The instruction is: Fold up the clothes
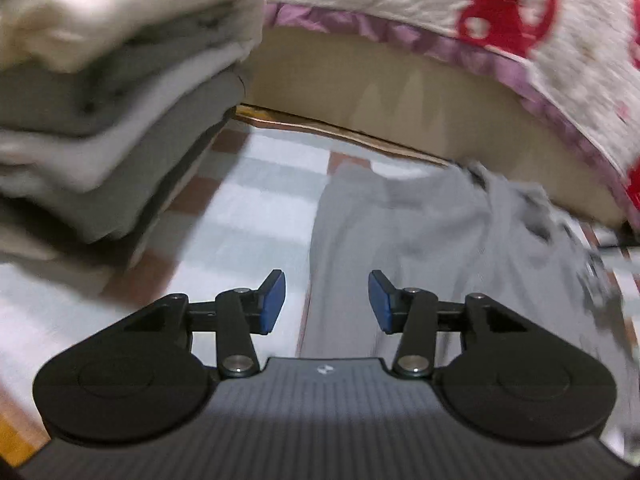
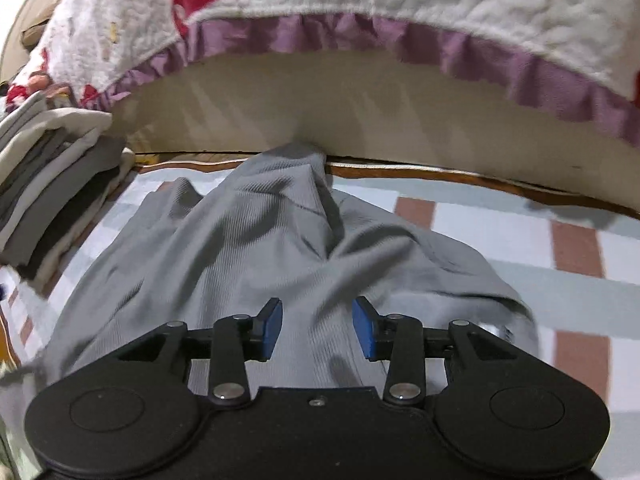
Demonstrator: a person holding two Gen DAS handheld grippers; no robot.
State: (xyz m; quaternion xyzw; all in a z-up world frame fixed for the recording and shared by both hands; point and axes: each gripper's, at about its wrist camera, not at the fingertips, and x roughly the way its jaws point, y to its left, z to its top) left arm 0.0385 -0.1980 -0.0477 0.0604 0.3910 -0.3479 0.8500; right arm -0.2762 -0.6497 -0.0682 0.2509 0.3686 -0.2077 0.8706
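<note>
A grey ribbed garment (image 2: 272, 248) lies rumpled on a checked sheet (image 2: 500, 228), its far end bunched up against a beige mattress side. It also shows in the left wrist view (image 1: 420, 232), blurred. My left gripper (image 1: 327, 302) is open and empty, low over the garment's left edge. My right gripper (image 2: 317, 328) is open and empty, just above the garment's near part. Both have blue pads.
A stack of folded grey and cream clothes (image 1: 100, 112) sits at the left, also in the right wrist view (image 2: 52, 184). A white quilt with red prints and a purple frill (image 2: 400, 40) hangs over the beige mattress side (image 2: 360, 120) at the back.
</note>
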